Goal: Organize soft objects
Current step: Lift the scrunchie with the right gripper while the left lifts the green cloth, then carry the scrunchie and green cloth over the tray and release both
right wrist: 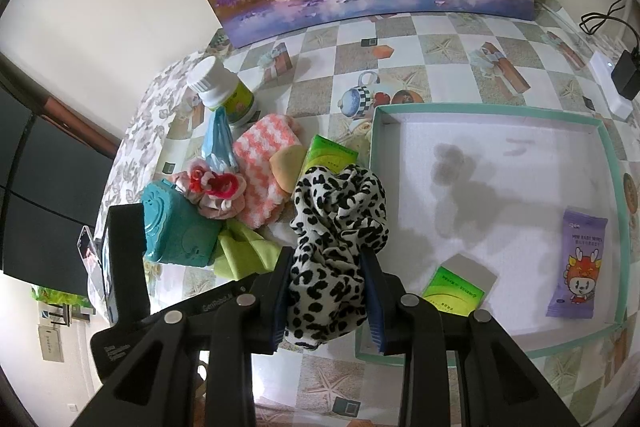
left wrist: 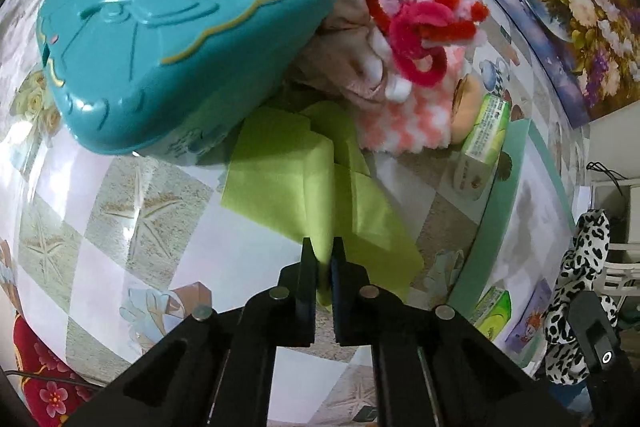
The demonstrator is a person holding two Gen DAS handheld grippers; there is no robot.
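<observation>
A black-and-white leopard-print scrunchie (right wrist: 338, 247) hangs bunched between the right gripper's (right wrist: 328, 267) fingers, at the left edge of the shallow box (right wrist: 492, 109). The lime-green cloth (left wrist: 304, 183) lies crumpled on the table (right wrist: 440, 39), one fold pinched in the left gripper (left wrist: 323, 251). Behind it sit a pink-and-white knitted cloth (right wrist: 262, 163) and a pink scrunchie (right wrist: 216, 195).

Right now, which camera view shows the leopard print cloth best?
The right wrist view: the leopard print cloth fills the centre, clamped in the right gripper. The left wrist view shows only a cut-off strip of it near the right edge.
</observation>
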